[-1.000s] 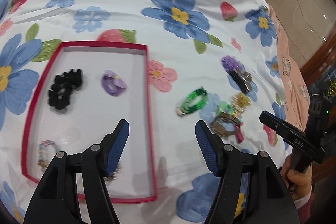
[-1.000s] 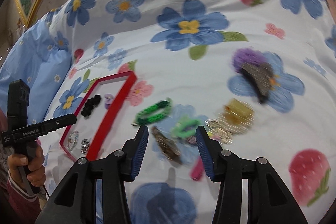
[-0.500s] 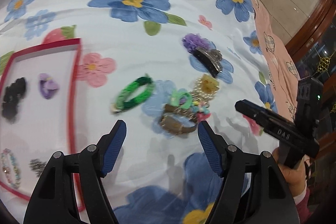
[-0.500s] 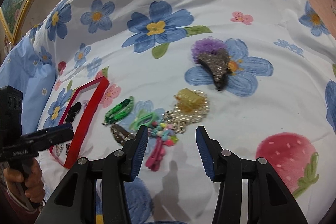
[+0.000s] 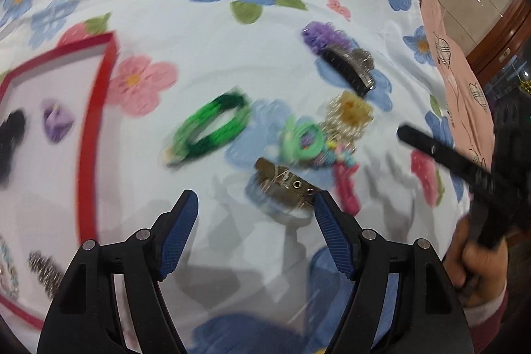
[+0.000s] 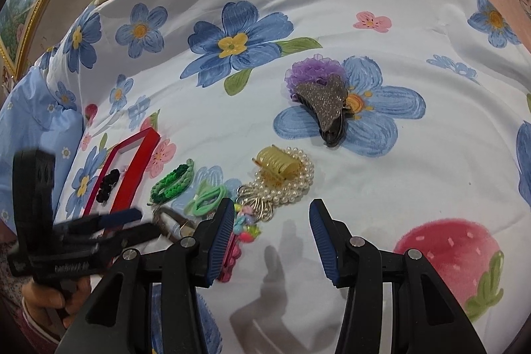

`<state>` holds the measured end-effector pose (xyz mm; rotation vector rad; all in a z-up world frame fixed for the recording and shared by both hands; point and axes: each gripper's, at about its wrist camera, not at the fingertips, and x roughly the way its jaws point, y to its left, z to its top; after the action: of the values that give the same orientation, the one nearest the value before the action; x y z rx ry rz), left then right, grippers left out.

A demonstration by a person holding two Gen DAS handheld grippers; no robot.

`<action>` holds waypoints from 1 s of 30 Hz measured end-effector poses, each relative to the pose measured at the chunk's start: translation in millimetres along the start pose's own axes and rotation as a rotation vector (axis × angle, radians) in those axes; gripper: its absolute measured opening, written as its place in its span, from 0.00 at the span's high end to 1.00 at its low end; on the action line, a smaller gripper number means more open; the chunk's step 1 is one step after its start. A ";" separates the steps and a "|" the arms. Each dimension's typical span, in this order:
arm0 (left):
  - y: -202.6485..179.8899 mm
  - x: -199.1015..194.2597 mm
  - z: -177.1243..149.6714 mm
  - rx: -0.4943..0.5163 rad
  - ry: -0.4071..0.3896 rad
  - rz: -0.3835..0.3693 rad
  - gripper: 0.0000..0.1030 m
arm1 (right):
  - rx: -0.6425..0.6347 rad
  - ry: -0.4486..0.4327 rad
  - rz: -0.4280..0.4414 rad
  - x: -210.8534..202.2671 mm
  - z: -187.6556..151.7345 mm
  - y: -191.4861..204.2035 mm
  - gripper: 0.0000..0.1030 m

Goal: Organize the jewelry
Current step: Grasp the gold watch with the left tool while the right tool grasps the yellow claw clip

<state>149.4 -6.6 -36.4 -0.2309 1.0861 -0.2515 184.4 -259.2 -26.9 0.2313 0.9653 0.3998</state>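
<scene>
The right gripper [image 6: 269, 214] is hovering with jaws spread just below the pearl necklace [image 6: 292, 184], whose yellow claw clip [image 6: 277, 165] is lying on top. Left of the necklace, a green braided bracelet [image 6: 172, 183] is resting beside the red tray [image 6: 132, 175].

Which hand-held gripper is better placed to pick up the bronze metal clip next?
Left hand-held gripper: open, with the bronze metal clip just ahead by its right fingertip. The right hand-held gripper faces bare bedsheet.

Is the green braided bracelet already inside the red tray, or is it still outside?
Outside. The green braided bracelet lies on the flowered sheet, to the right of the red tray and apart from its rim; both grippers are open and touch nothing.
</scene>
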 end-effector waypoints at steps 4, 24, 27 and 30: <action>22.4 -7.2 -14.7 -0.037 0.017 0.034 0.29 | -0.004 0.006 0.001 10.2 5.3 0.4 0.51; -10.6 38.5 2.0 0.203 0.065 0.067 0.73 | -0.120 0.030 -0.056 42.8 20.4 6.3 0.52; -9.3 37.2 1.9 0.198 0.067 0.043 0.92 | -0.138 0.052 -0.072 54.0 20.0 7.0 0.56; -10.0 35.3 -0.5 0.205 0.066 0.020 0.97 | -0.153 0.057 -0.084 59.1 19.5 7.8 0.65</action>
<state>163.7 -27.2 -63.2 -0.0282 1.1184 -0.3518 228.7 -227.1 -57.6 0.0405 0.9919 0.4023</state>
